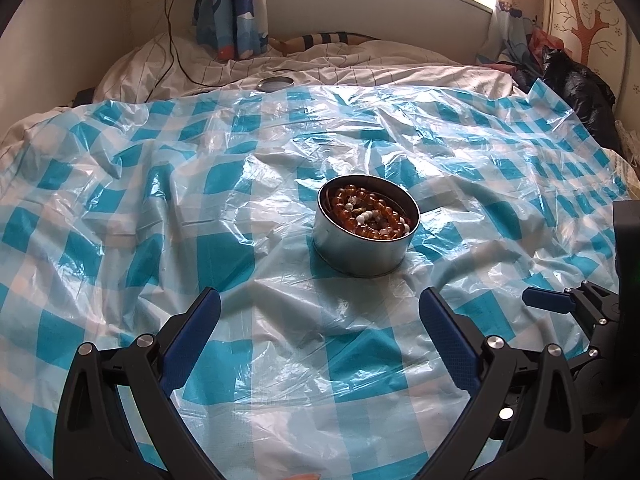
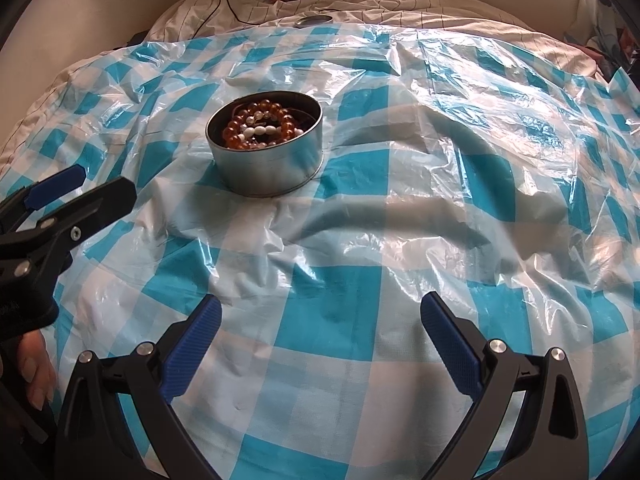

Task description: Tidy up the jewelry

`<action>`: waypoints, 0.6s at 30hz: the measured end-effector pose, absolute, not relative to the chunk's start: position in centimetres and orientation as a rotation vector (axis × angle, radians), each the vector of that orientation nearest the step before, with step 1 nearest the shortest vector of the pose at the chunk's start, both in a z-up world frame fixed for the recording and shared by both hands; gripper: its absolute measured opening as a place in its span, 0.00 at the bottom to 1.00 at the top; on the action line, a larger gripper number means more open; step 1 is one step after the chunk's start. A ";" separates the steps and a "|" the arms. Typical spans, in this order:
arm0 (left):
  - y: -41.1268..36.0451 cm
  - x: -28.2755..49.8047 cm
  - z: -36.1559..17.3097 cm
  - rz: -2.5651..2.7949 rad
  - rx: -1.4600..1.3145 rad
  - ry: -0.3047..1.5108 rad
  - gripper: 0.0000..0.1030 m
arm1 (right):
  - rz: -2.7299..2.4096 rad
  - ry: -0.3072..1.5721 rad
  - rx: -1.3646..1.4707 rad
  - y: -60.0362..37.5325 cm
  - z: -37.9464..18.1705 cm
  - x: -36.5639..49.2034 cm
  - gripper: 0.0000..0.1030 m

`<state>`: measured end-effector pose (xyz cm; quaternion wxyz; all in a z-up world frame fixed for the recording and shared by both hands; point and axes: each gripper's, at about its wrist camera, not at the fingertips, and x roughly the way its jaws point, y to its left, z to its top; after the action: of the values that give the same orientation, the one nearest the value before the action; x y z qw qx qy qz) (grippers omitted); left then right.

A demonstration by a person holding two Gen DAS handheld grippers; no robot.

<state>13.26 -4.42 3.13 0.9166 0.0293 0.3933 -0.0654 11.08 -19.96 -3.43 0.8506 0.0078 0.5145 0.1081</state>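
A round metal tin [image 1: 362,250] stands open on the blue-and-white checked plastic sheet [image 1: 200,208]. It holds amber and white bead strings [image 1: 372,210]. The tin also shows in the right wrist view [image 2: 266,168], with the beads [image 2: 262,124] inside. Its flat round lid [image 1: 275,83] lies far back on the bedding, also in the right wrist view [image 2: 314,21]. My left gripper [image 1: 320,308] is open and empty, short of the tin. My right gripper [image 2: 320,316] is open and empty, nearer than the tin and to its right.
The sheet covers a rumpled striped bed [image 1: 360,68]. A black cable [image 1: 172,36] runs down from a wall socket at the back left. A curtain [image 1: 232,8] hangs behind. A black bag [image 1: 576,88] sits at the right edge.
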 end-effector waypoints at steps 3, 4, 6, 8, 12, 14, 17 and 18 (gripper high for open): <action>-4.3 13.5 3.2 -0.135 0.060 0.810 0.93 | 0.223 1.084 0.020 -20.1 -3.4 11.1 0.93; -4.4 13.4 3.1 -0.134 0.059 0.811 0.93 | 0.222 1.084 0.022 -20.1 -3.4 11.2 0.93; -4.2 13.6 3.1 -0.132 0.058 0.817 0.93 | 0.220 1.085 0.030 -20.2 -3.4 11.3 0.93; -4.2 13.7 3.0 -0.131 0.054 0.824 0.93 | 0.217 1.084 0.040 -20.4 -3.3 11.3 0.93; -4.2 13.6 3.0 -0.132 0.055 0.824 0.93 | 0.213 1.084 0.051 -20.5 -3.3 11.3 0.93; -4.2 13.6 2.9 -0.134 0.058 0.826 0.93 | 0.213 1.083 0.055 -20.6 -3.3 11.3 0.93; -4.2 13.6 2.8 -0.134 0.061 0.831 0.93 | 0.213 1.083 0.056 -20.6 -3.3 11.3 0.93; -4.3 13.7 2.8 -0.134 0.061 0.831 0.93 | 0.213 1.083 0.056 -20.6 -3.3 11.3 0.93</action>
<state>13.67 -4.27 2.81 0.9122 0.0296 0.4035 -0.0648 11.33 -20.60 -3.30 0.8511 0.0265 0.5145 0.1011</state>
